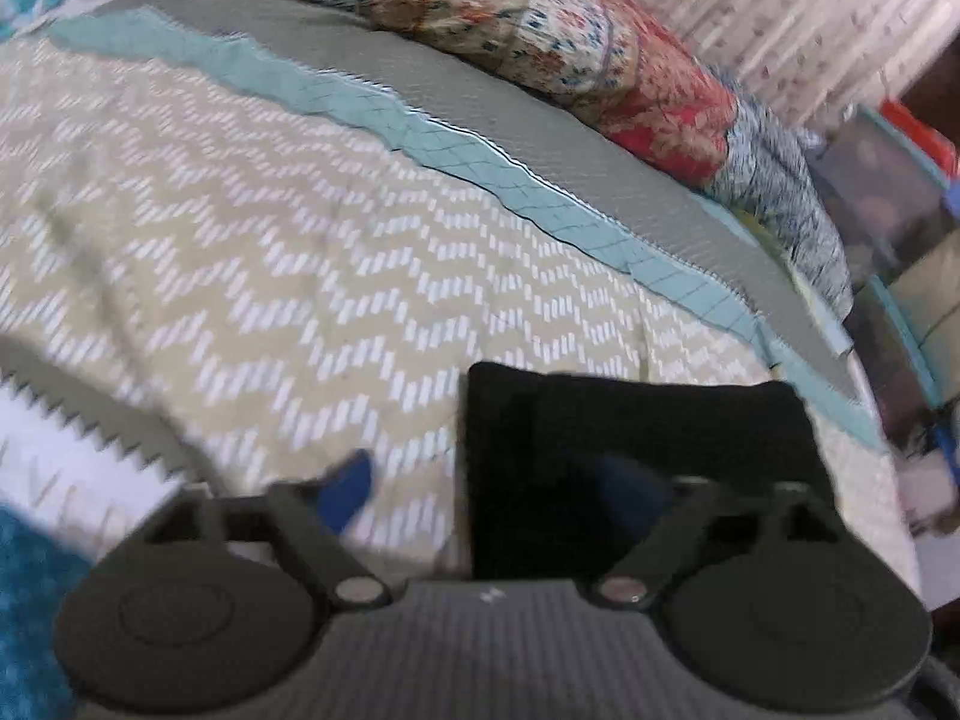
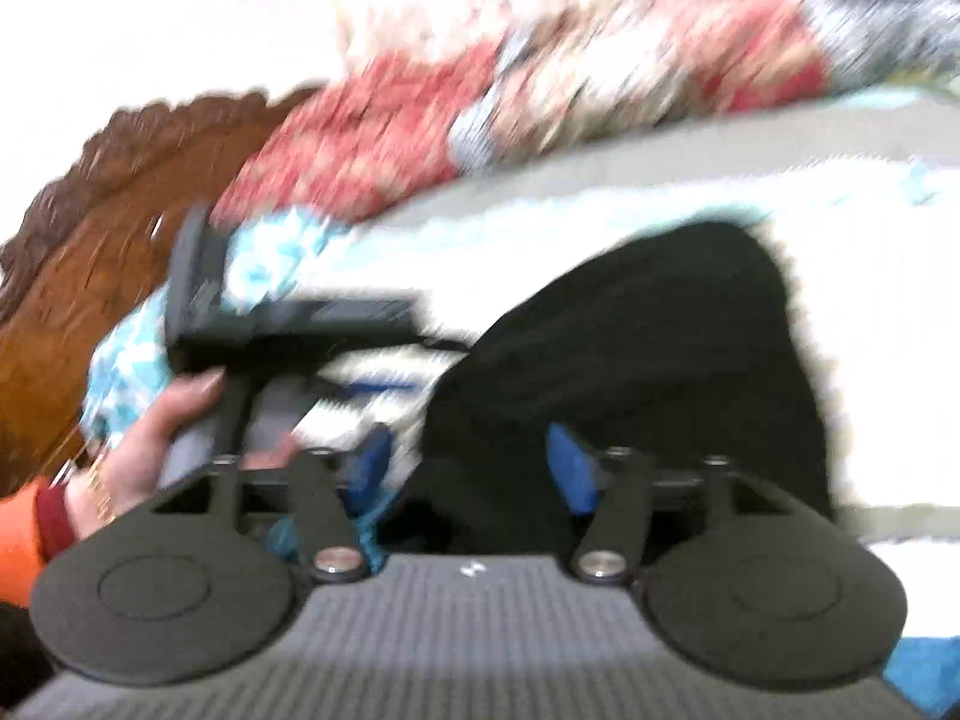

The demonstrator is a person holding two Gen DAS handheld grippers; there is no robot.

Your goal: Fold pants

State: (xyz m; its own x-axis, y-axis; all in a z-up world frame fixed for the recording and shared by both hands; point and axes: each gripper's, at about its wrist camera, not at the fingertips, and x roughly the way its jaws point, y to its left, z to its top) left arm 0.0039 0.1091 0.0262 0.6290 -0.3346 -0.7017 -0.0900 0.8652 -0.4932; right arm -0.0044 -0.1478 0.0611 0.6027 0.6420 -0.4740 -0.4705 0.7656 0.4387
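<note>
Tongs [image 1: 486,492] [image 2: 477,462] both spread, low over black pants [image 1: 630,450] [image 2: 630,360].

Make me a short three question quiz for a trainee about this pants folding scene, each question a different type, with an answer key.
1. True or false: the black pants lie folded on the chevron bedspread.
2. Multiple choice: the left tongs are (A) open, (B) clamped on a pillow, (C) out of view.
3. Short answer: in the right wrist view, what is the left hand holding?

Key:
1. True.
2. A; the blue pads stand wide apart.
3. The other gripper tool, by its handle; the right tongs are open over the pants.
</note>
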